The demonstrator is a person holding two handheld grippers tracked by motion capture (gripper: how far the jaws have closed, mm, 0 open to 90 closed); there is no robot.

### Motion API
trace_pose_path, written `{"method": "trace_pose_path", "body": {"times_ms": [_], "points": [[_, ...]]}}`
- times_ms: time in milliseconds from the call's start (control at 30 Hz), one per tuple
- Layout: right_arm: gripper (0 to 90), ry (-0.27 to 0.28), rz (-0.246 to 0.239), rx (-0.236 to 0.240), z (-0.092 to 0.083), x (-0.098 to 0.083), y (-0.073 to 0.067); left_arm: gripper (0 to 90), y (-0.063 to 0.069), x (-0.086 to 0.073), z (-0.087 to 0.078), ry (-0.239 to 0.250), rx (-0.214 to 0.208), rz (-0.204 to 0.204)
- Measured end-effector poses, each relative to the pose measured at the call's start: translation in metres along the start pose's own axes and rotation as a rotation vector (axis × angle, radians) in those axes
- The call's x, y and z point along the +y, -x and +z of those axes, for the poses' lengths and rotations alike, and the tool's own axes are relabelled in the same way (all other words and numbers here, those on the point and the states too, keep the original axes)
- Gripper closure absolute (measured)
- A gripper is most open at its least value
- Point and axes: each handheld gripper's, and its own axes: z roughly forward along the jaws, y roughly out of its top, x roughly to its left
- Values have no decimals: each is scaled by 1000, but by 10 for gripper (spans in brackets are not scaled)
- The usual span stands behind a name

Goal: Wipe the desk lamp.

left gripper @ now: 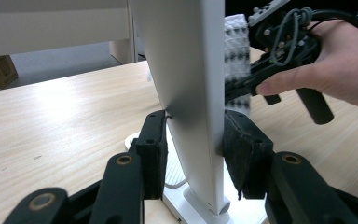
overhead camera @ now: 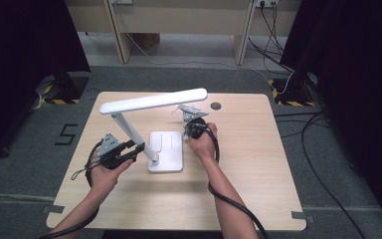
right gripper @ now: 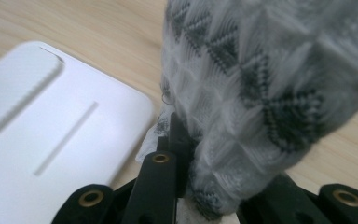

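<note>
Left fingers point(left gripper: 193, 154) clamp the lamp arm point(left gripper: 186, 93); right fingers point(right gripper: 205, 186) pinch the cloth point(right gripper: 261, 93). Hard wiping beside the left fingers could tip the lamp.

grey floor point(overhead camera: 189, 74), black curtains point(overhead camera: 25, 40), pale wooden bench point(overhead camera: 179, 20).

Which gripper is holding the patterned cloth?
The right gripper, beside the lamp's flat white base: its fingers are shut on the grey-and-white patterned cloth. The left gripper instead grips the lamp's slanted white arm.
</note>
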Motion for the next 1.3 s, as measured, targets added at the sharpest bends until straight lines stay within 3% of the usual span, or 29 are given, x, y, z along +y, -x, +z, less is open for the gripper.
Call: {"method": "trace_pose_path", "body": {"times_ms": [200, 600, 833, 1000, 1300], "points": [[801, -25, 67, -21, -10, -16, 25, 601, 0, 0, -1, -5, 0, 5], [772, -30, 150, -22, -19, -32, 45, 600, 0, 0, -1, -5, 2, 11], [593, -40, 208, -49, -24, -39, 54, 599, 1, 0, -1, -5, 3, 12], [475, -32, 220, -88, -32, -45, 58, 603, 1, 0, -1, -3, 4, 8], [452, 7, 209, -69, -52, -58, 58, 632, -1, 1, -1, -4, 16, 4]]}}
